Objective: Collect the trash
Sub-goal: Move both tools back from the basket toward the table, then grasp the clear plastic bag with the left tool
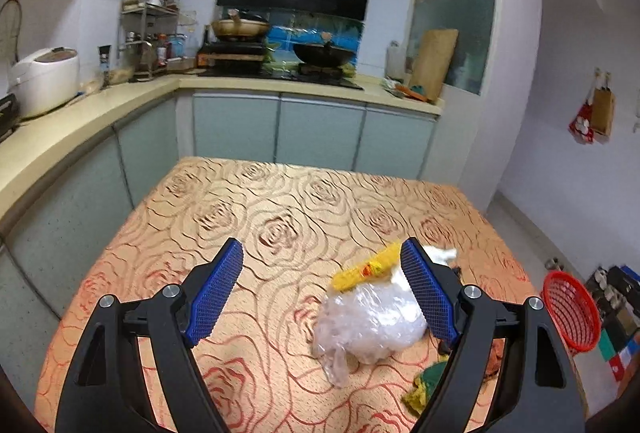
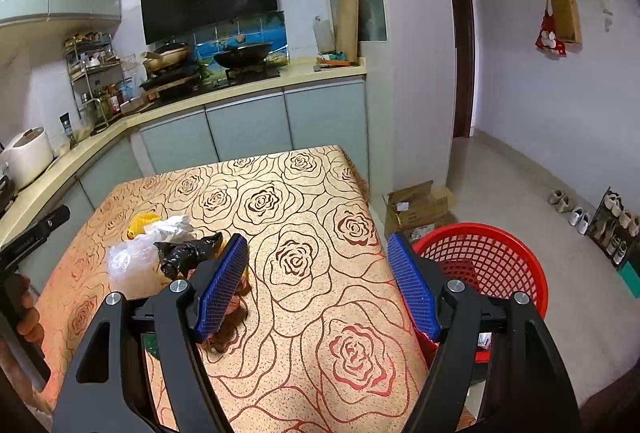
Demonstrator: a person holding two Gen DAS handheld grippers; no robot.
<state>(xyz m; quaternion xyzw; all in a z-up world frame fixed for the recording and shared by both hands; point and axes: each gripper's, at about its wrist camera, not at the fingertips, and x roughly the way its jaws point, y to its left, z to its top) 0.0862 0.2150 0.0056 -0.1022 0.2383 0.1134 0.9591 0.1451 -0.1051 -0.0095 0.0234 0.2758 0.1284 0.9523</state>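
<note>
On the rose-patterned tablecloth point(image 1: 280, 217) lies a heap of trash. In the left wrist view, a crumpled clear plastic bag point(image 1: 368, 321) sits just inside the right finger of my left gripper point(image 1: 320, 247), which is open and holds nothing. A yellow wrapper point(image 1: 366, 269) and white paper point(image 1: 440, 255) lie behind the bag. The right wrist view shows the clear bag point(image 2: 132, 261), yellow wrapper point(image 2: 142, 223) and a black bag point(image 2: 188, 253) to the left of my right gripper point(image 2: 316, 239). That gripper is open over bare cloth. A brown scrap point(image 2: 228, 333) peeks from under its left finger.
A red mesh basket point(image 2: 480, 261) stands on the floor at the table's right edge. Beyond it are an open cardboard box point(image 2: 416, 209) and shoes point(image 2: 580, 217) along the wall. A kitchen counter point(image 1: 80, 121) wraps around the left and far sides. A hand point(image 2: 28, 317) shows at the left edge.
</note>
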